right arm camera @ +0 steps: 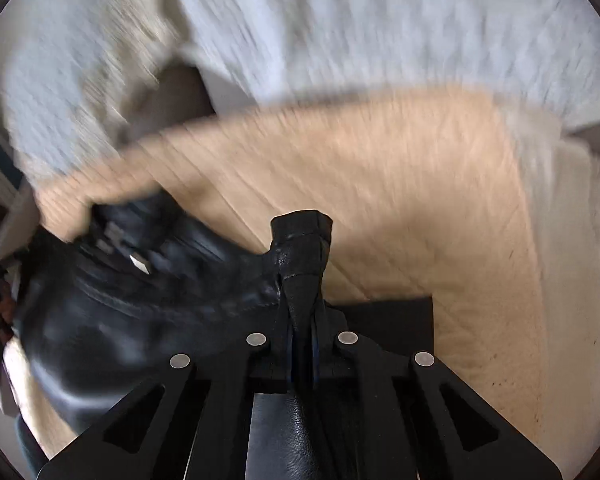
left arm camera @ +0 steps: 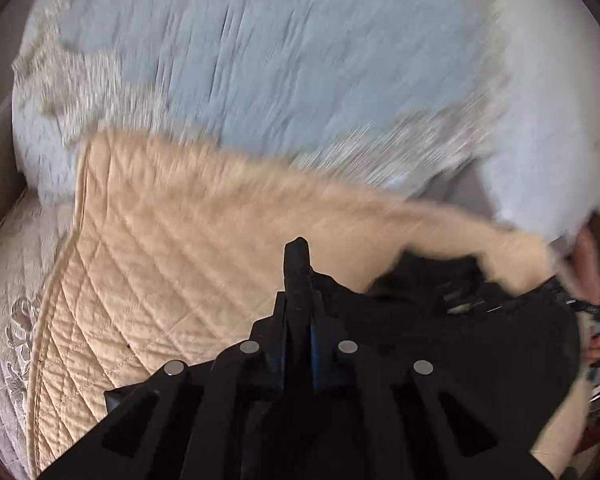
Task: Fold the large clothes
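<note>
A black leather jacket (right arm camera: 132,300) hangs stretched between my two grippers above a beige quilted mat (left arm camera: 172,248). My left gripper (left arm camera: 298,264) is shut on a black edge of the jacket (left arm camera: 420,320), which spreads to the right in the left wrist view. My right gripper (right arm camera: 302,248) is shut on a leather fold, and the jacket runs off to the left, with a metal buckle (right arm camera: 140,263) showing. Both views are blurred by motion.
The beige mat (right arm camera: 400,200) lies on a bed with a pale blue-grey quilt (left arm camera: 280,52) behind it and a cream embroidered cover (left arm camera: 8,300) at the left. A person's hand (left arm camera: 588,264) shows at the right edge.
</note>
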A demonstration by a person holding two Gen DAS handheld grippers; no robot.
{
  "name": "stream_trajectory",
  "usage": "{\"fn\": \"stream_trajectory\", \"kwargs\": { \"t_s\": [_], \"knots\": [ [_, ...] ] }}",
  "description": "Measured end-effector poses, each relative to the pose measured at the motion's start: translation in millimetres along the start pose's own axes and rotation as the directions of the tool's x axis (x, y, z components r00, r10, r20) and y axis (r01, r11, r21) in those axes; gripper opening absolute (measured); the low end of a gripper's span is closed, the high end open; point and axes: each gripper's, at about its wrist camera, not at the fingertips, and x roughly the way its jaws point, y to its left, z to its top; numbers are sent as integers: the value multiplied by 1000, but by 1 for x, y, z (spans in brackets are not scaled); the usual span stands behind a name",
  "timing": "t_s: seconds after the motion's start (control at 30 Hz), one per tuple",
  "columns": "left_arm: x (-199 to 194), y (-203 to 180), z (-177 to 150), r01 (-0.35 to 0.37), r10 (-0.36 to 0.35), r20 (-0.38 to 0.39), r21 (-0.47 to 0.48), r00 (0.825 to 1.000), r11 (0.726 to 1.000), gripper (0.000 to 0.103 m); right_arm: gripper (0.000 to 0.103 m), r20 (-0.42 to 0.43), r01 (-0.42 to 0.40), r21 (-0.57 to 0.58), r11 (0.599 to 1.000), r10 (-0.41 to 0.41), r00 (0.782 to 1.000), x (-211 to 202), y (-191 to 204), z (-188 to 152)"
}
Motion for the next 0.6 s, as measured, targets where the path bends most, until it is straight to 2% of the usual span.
{"fn": "stream_trajectory", "kwargs": {
  "t_s": [0.07,0.13,0.2,0.3,0.33,0.37,0.47,0.53,0.57,0.6],
  "knots": [
    [-43,-6,-1,61,-62,117,11,991,998,9,6,123,-68,6,998,67,990,-35,0,-3],
    [-63,-8,0,47,-48,182,11,982,999,8,6,180,-76,34,997,69,981,-46,-4,0],
    [-58,5,6,22,-15,196,-30,981,999,8,6,192,-45,72,996,30,981,-38,-9,8],
    [-10,26,8,-48,61,111,-110,992,993,8,7,127,15,105,994,-29,991,-2,-11,21],
    [9,32,8,-90,99,80,-106,992,990,8,7,97,37,110,993,-48,994,14,-11,25],
    [24,35,2,-142,147,45,-100,988,985,8,7,67,66,98,993,-73,995,28,-11,27],
    [71,50,-15,-224,216,-70,-126,974,967,9,9,-8,123,102,987,-123,992,55,-18,24],
    [81,54,-21,-242,233,-82,-138,969,960,10,15,-47,166,83,983,-162,986,68,-21,19],
    [82,53,-21,-250,241,-84,-132,967,959,12,21,-64,176,92,980,-170,983,71,-24,17],
    [83,51,-19,-257,247,-89,-125,965,958,16,22,-70,167,110,980,-160,985,70,-29,17]
  ]
}}
